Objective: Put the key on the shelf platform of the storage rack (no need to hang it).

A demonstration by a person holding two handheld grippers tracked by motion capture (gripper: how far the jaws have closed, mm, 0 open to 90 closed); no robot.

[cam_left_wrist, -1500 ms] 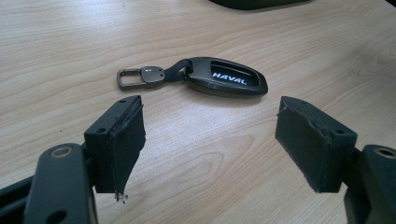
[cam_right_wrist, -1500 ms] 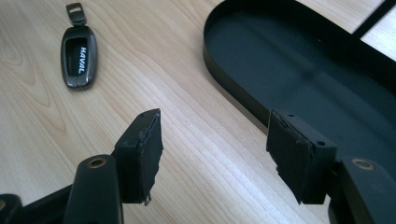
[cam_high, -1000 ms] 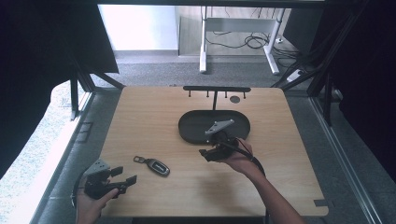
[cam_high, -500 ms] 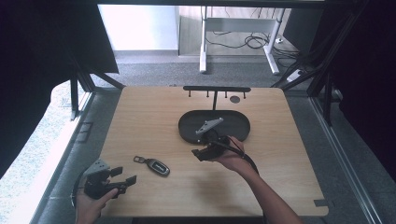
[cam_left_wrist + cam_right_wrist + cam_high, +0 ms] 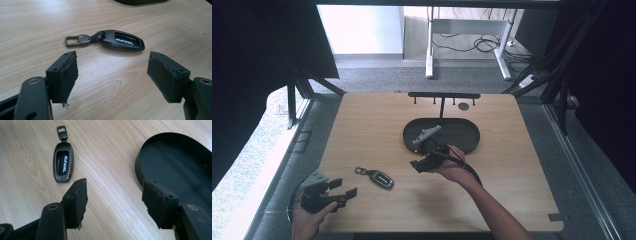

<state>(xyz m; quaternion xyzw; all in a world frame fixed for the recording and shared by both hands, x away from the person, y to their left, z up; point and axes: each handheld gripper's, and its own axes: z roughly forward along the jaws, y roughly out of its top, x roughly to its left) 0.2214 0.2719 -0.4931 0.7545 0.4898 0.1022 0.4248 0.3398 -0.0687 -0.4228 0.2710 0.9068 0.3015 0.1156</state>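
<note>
A dark car key fob [image 5: 380, 178] with a metal clasp lies flat on the wooden desk [image 5: 512, 190], toward the near left part, well apart from the black oval tray [image 5: 462, 135] that stands near the middle; in the left gripper view the fob [image 5: 122, 43] shows the white word HAVAL and lies just ahead of the claw; the left claw [image 5: 343, 187] rests at the near left corner of the desk, its jaws wide apart with only bare wood between them; the right claw [image 5: 418, 164] is held above the desk beside the near rim of the tray, pointing toward the fob; its jaws are apart and hold nothing; in the right gripper view the fob [image 5: 63, 165] lies ahead to the left and the tray [image 5: 175, 165] to the right.
</note>
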